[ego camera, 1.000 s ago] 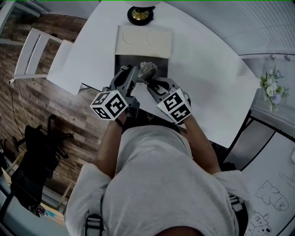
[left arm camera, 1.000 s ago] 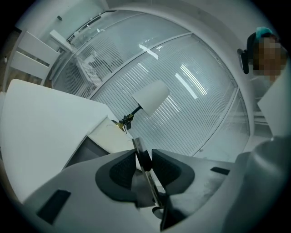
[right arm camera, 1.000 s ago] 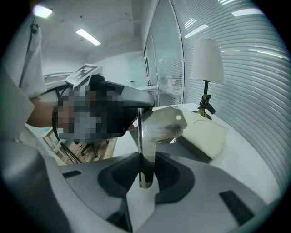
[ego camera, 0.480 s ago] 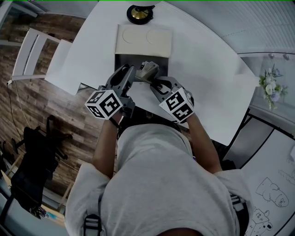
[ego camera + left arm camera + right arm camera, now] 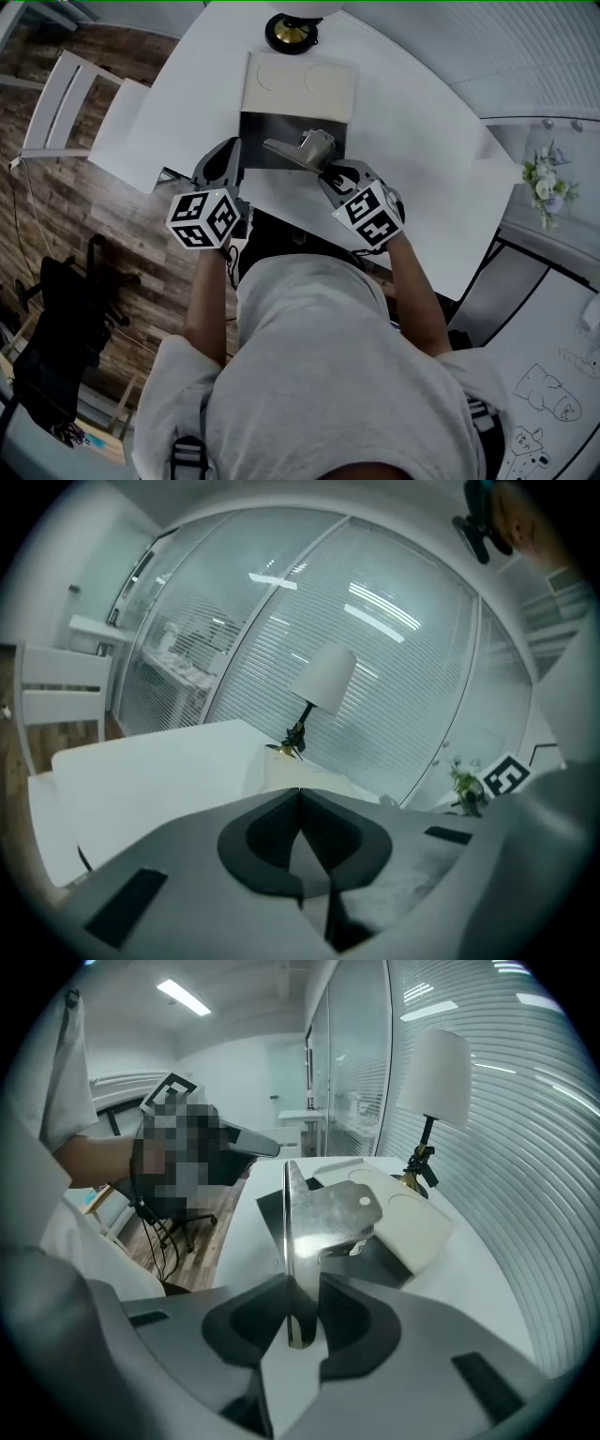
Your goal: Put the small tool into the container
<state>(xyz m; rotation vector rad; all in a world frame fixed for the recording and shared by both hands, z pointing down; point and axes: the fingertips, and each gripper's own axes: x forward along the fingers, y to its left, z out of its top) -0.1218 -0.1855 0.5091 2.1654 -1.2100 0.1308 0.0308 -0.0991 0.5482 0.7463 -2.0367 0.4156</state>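
Small tool [image 5: 302,150] now clamped by right tongs [image 5: 329,170] alone; left tongs [image 5: 231,148] closed, empty, pulled away.

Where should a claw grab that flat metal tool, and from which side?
Probably the thin strip at its near end, coming from the person's side. That part of the metal tool sits edge-on, so jaws can squeeze its two flat faces; the right claw is shut on it that way, leaving the wider holed plate free.
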